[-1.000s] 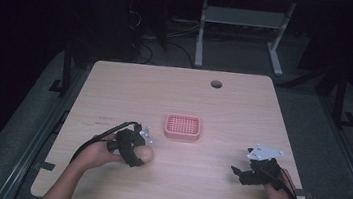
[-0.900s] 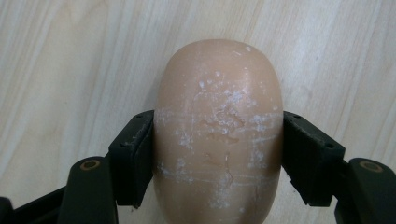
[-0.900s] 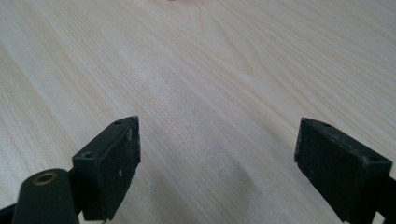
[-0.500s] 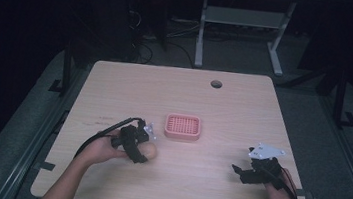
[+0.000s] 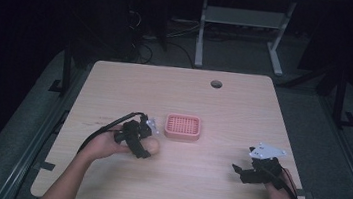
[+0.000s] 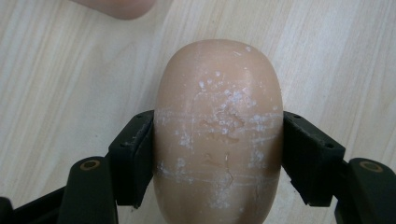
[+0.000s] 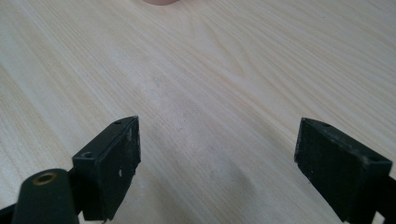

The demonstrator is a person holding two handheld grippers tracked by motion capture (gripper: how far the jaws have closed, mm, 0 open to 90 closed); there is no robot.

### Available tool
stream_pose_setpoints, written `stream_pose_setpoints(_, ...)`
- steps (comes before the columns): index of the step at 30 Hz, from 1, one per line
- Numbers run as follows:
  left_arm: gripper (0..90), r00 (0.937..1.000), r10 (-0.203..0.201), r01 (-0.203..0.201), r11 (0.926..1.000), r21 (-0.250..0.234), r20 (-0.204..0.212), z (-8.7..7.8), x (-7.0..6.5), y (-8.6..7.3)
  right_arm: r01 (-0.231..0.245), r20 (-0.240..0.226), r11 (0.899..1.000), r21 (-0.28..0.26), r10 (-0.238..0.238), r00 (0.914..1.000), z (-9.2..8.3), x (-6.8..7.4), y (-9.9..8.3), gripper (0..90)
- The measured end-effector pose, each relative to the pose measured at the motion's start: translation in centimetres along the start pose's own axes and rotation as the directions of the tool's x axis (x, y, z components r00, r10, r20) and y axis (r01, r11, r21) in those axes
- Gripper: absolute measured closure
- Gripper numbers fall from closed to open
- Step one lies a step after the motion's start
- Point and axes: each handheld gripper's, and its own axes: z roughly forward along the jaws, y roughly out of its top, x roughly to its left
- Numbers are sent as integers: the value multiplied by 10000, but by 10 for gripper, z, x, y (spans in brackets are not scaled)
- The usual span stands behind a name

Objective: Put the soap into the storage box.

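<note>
You are working at a pale wood-grain table [image 5: 175, 94] with rounded corners and a round cable hole [image 5: 216, 84] near its far edge, right of the middle. The room around it is dark: grey floor on both sides, and beyond the far edge a white desk frame [image 5: 242, 31] and loose cables on the floor. A pink soap dish [image 5: 183, 127] with a ribbed, gridded bed sits near the middle of the table, a little toward your near edge. Your left gripper [image 5: 136, 137] is just beside the dish on its left, close to it but apart as far as the high view shows. Its jaws are clamped on a tan oval bar of soap [image 6: 218, 126]; in the left gripper view the two black pads press flat against the bar's long sides at about mid-length, and the bar's top is scuffed with whitish flecks and scratches. The rounded far end of the bar points toward a pink edge at the top of that view. Whether the soap touches the wood or hangs just over it I cannot tell. Your right gripper [image 5: 249, 172] is near the near right corner of the table, well apart from the dish, and in the right gripper view its jaws stand wide with bare wood between them.
</note>
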Motion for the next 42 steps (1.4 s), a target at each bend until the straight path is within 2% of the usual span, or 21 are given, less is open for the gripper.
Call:
stream_pose_setpoints(12, 321, 10000, 64, -64, 10000, -40, -23, -3, 6, 10, 29, 18, 10000, -53, -29, 10000, -1, -1, 0, 138)
stream_pose_setpoints(19, 321, 9999, 121, -121, 9999, -14, -17, -4, 10, 16, -263, -41, 9996, -85, 263, 9996, -1, 1, 0, 138)
stream_pose_setpoints(25, 321, 9998, 188, -188, 9998, 24, -26, -6, 13, 22, -51, -50, 10000, -83, 50, 10000, -1, 1, 0, 138)
stream_pose_setpoints(29, 321, 9997, 244, -244, 9997, -22, -28, -7, 14, 26, -230, -79, 9997, -89, 229, 9997, -1, 1, 0, 138)
stream_pose_setpoints(42, 321, 9990, 437, -435, 9990, 115, -125, -11, 20, 44, -221, -70, 9996, -151, 220, 9997, -1, 0, 0, 138)
